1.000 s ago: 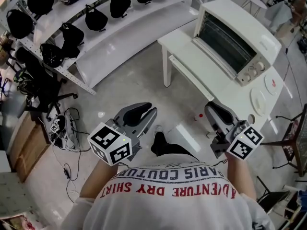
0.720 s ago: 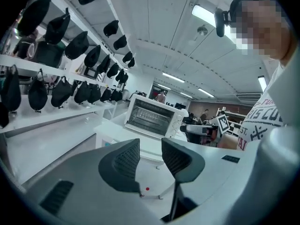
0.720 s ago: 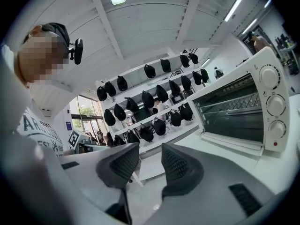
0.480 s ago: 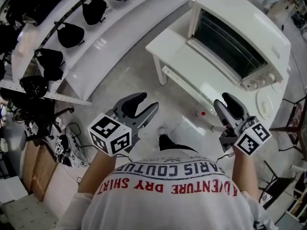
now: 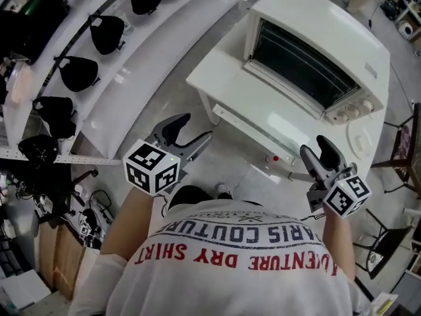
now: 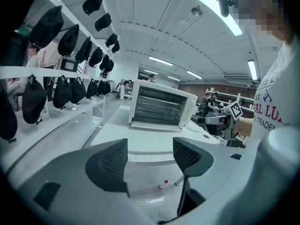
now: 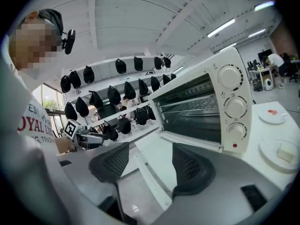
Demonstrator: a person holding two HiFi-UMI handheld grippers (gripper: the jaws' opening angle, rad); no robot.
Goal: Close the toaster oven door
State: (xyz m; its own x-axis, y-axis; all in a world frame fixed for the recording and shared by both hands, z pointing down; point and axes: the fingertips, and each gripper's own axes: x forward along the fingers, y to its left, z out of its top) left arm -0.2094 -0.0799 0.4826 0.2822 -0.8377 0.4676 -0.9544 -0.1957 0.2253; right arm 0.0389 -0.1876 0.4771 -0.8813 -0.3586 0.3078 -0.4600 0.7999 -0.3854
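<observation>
The white toaster oven (image 5: 322,38) stands on a white table (image 5: 378,127) at the upper right, its dark inside with racks showing. Its door (image 5: 243,91) lies flat, open toward me, with the handle bar (image 5: 253,133) along the near edge. My left gripper (image 5: 189,131) hovers above the floor, left of the handle. My right gripper (image 5: 317,151) is just off the door's right near corner. Both have just been opening and now stand open with nothing between the pads. The oven (image 6: 161,104) and door (image 6: 145,142) lie ahead of the left gripper (image 6: 150,158). The right gripper (image 7: 147,161) faces the oven (image 7: 201,107) from its knob side.
Curved white shelves (image 5: 151,64) with several black caps (image 5: 105,31) run along the left. Two white plates (image 7: 281,153) sit on the table right of the oven. A small red-tipped object (image 5: 275,158) shows below the handle. A chair (image 5: 401,157) stands at the right.
Both grippers have moved forward toward the oven and their jaws have gone from nearly shut to wide open. The oven now sits closer and larger in the head view.
</observation>
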